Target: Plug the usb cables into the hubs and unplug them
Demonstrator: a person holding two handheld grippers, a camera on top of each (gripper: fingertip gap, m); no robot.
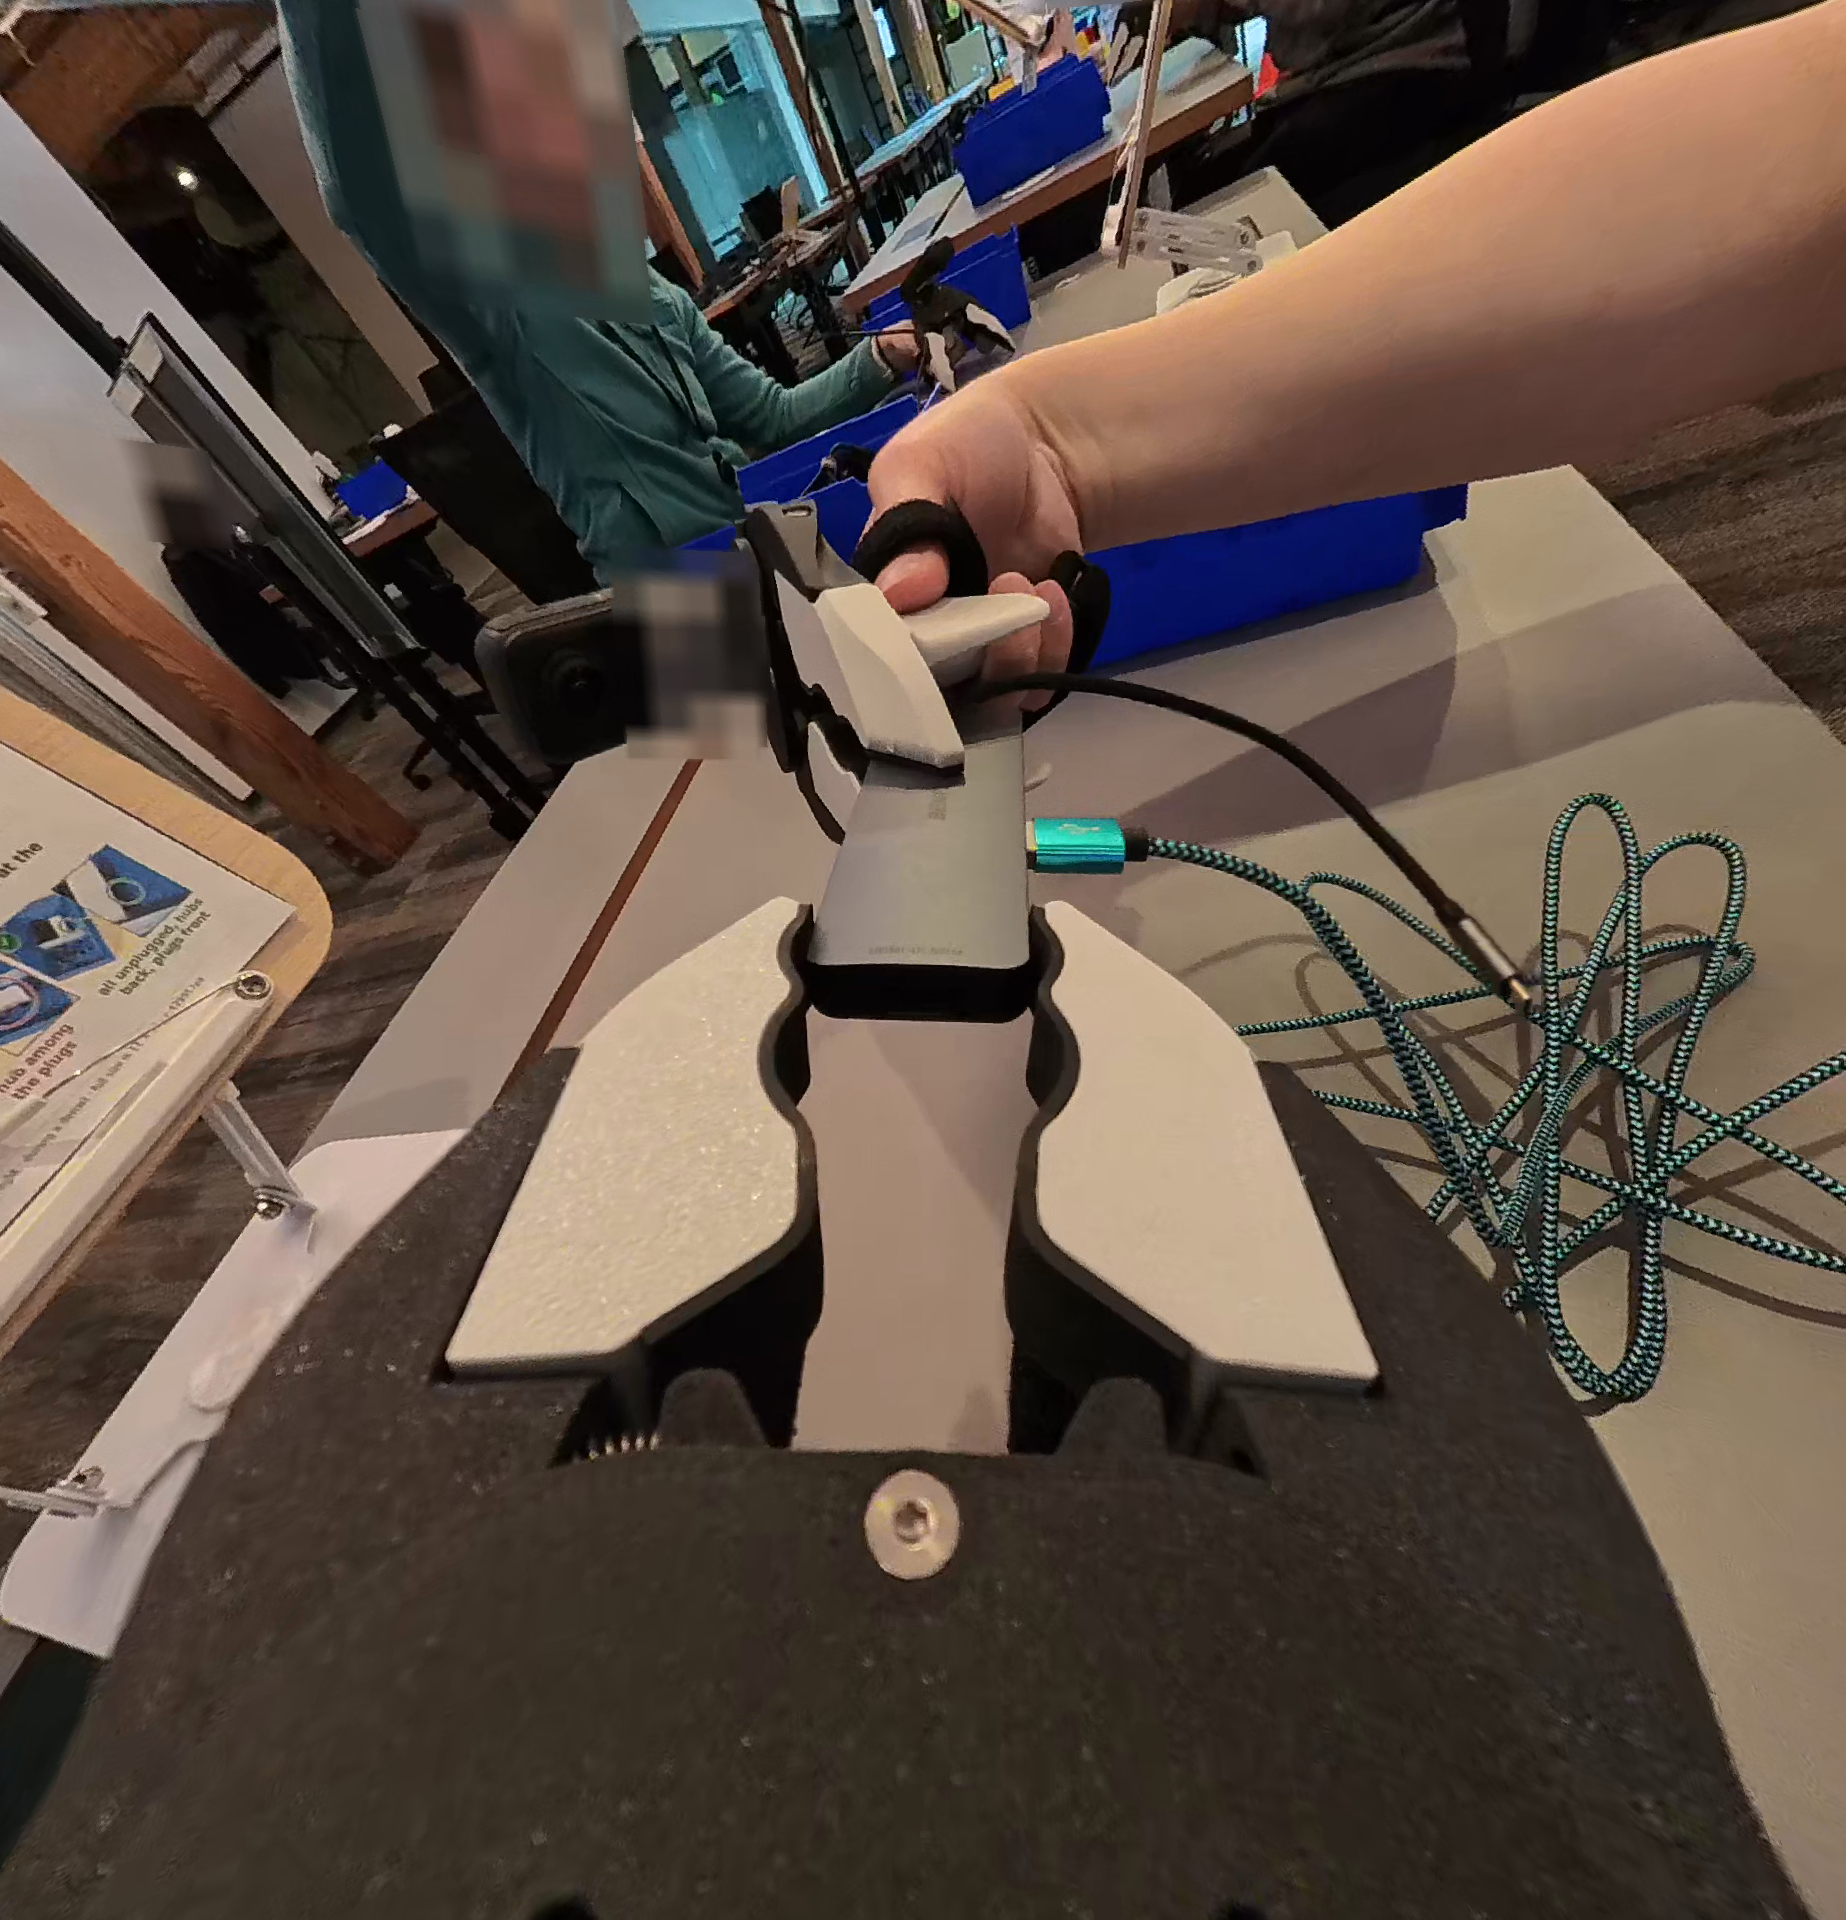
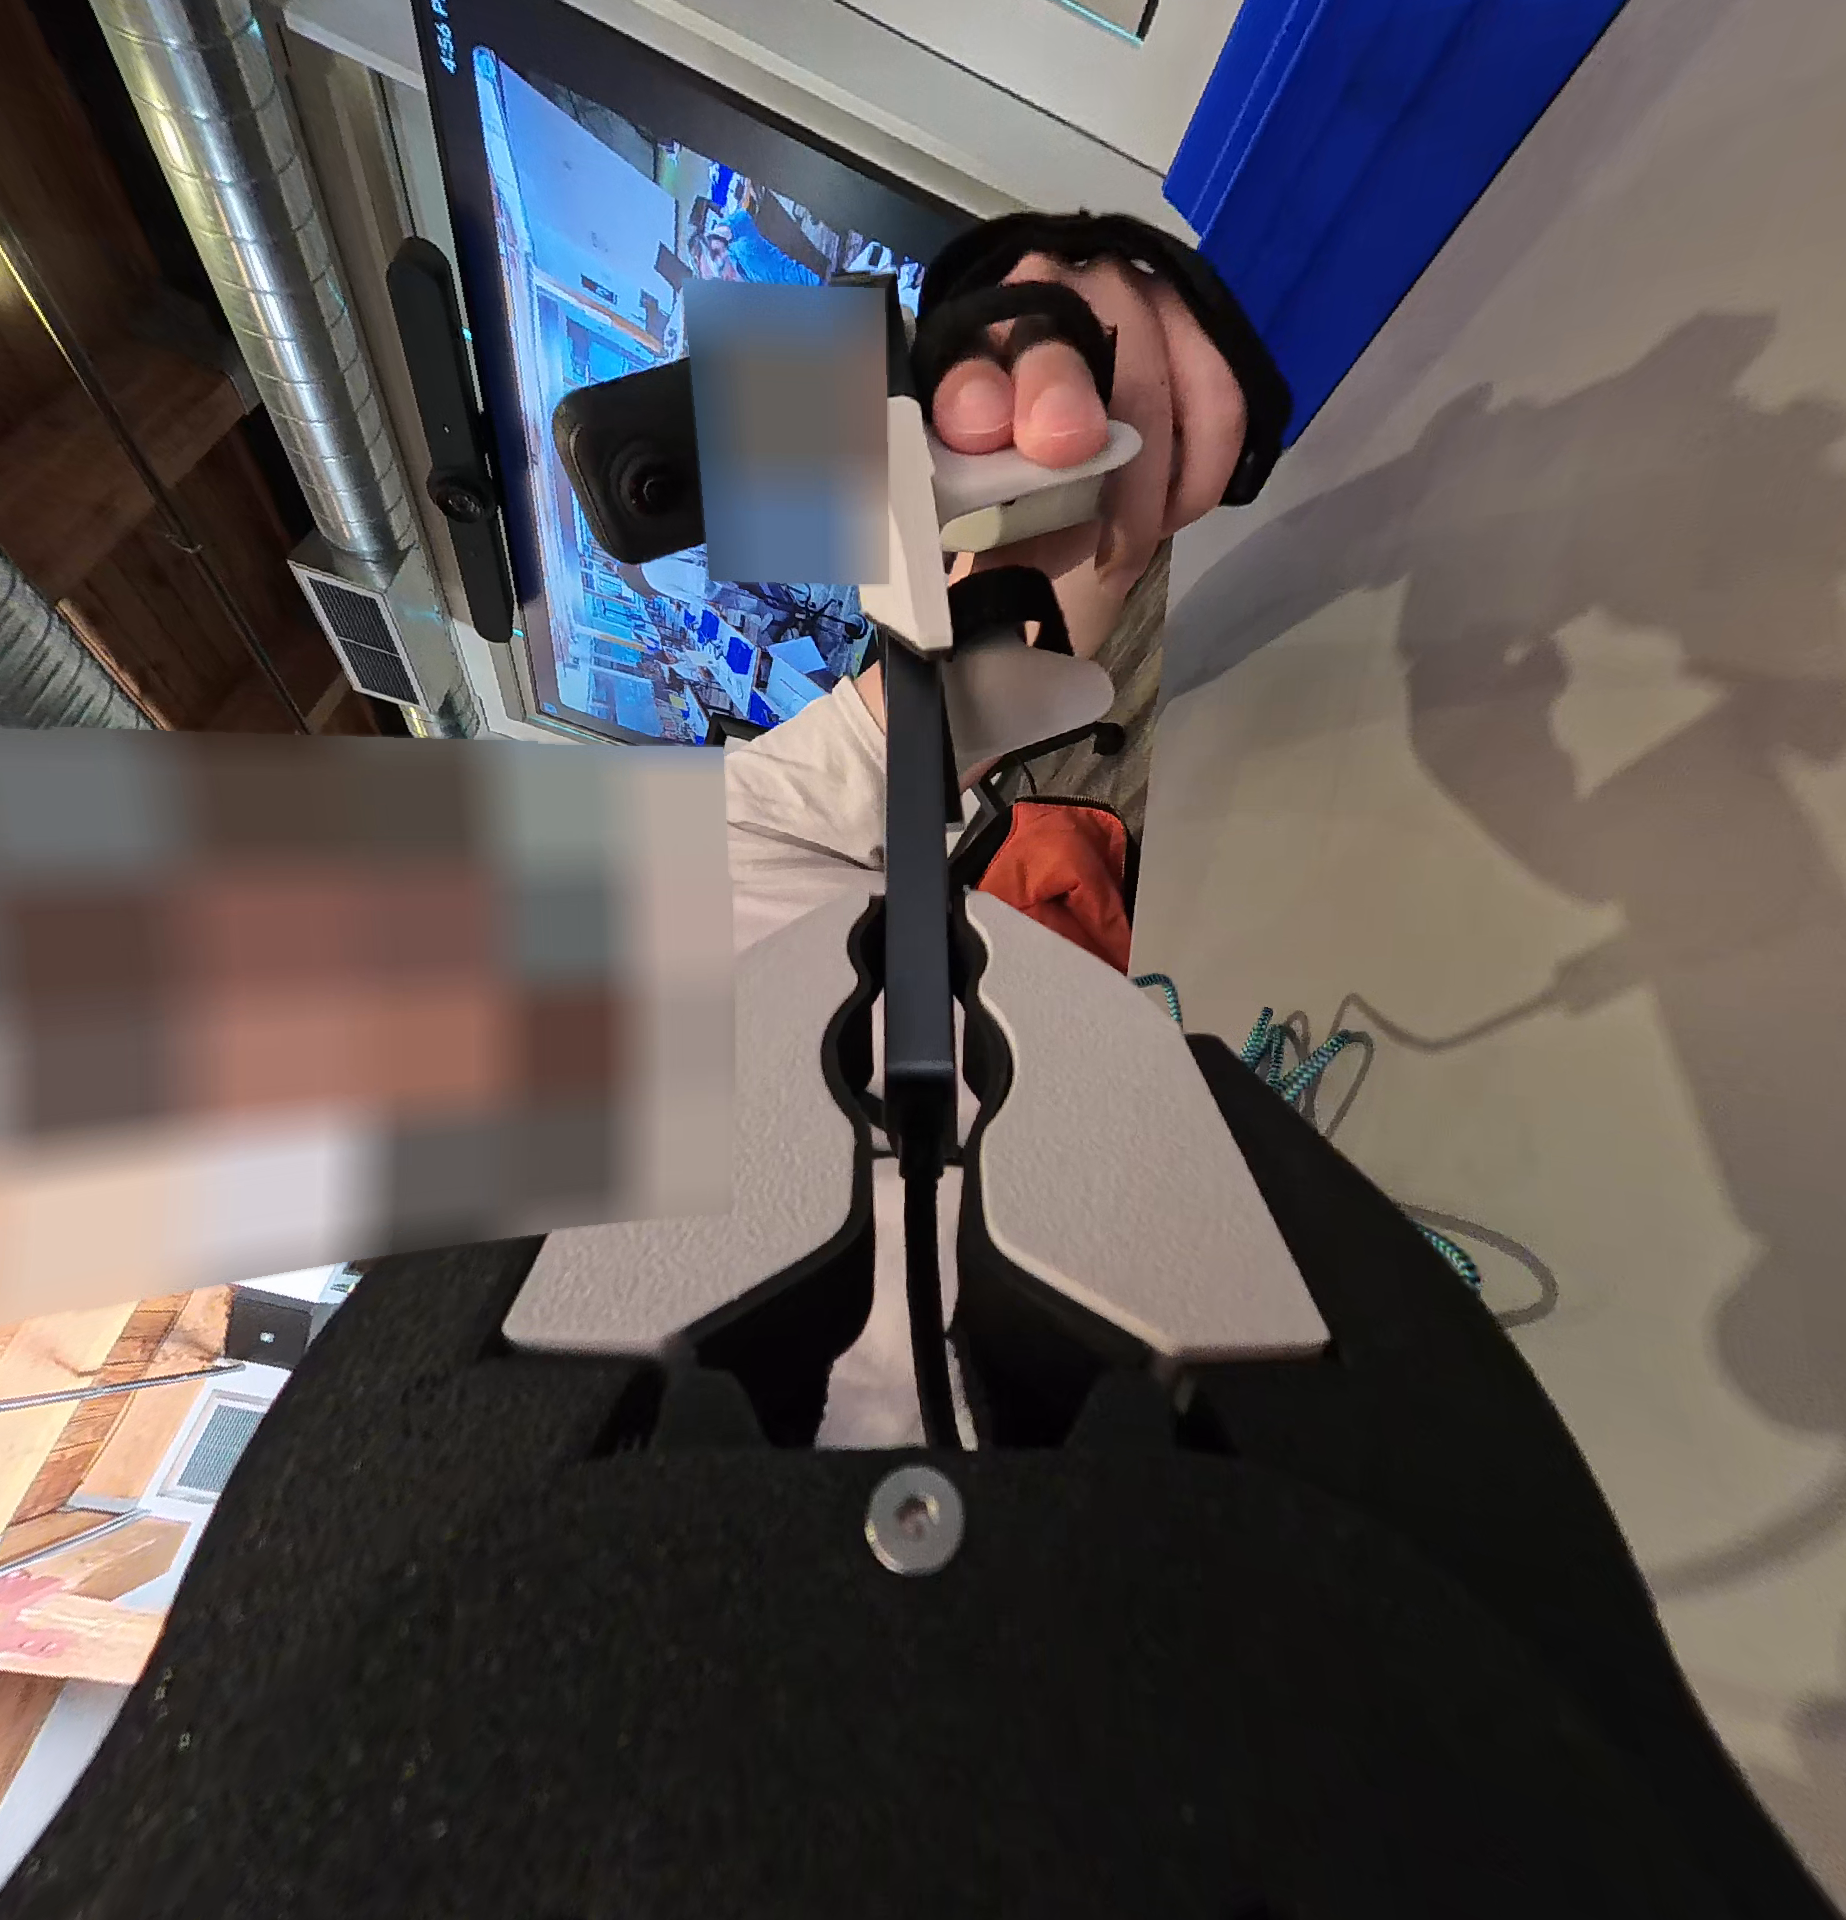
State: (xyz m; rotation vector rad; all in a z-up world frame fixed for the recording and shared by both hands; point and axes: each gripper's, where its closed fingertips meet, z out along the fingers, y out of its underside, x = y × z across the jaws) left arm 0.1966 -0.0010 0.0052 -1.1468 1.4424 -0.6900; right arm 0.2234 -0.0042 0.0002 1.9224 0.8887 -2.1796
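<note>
Both tools grip the grey hub (image 1: 924,883) above the tabletop (image 1: 1521,727) — left tool (image 1: 917,961) near end, right tool (image 2: 914,1023) far end; teal cable (image 1: 1080,844) already plugged — unplugging remains.

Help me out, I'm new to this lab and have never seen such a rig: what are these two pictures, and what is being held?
No robot here: a person holds a hand-operated two-finger gripper in each hand, and each gripper carries a camera looking forward along its fingers.

The left wrist view shows the left gripper shut on the near end of a flat grey USB hub. Farther off, the person's right hand works the right gripper, which clamps the hub's far end.

The right wrist view shows the same hub edge-on from the other end, inside the right gripper, with the left hand beyond.

A teal plug sits in the hub's side; its braided teal cable lies tangled on the grey table. The hub's own black lead arcs down to the table. A blue bin stands behind.
</note>
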